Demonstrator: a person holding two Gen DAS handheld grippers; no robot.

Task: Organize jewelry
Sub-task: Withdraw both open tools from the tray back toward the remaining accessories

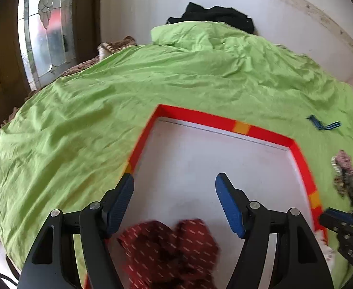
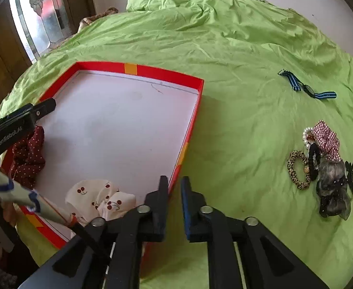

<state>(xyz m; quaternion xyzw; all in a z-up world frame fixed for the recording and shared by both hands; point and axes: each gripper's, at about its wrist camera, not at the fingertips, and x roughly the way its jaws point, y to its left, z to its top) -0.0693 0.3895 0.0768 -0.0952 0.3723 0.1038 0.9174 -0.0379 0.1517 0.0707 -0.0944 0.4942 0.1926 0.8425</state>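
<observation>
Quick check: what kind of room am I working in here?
Most likely a bedroom: the work surface is a bed under a rumpled green sheet, with a wooden door with patterned glass beside it and dark clothes at the far end.

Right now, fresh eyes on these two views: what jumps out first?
The bright green sheet fills both views, with a red tray lying on it at left. Two scrunchies are in the tray: a dark red one at its left edge and a white cherry-print one near the right gripper. A heap of hair accessories and a blue striped strap lie loose on the sheet to the right.
</observation>
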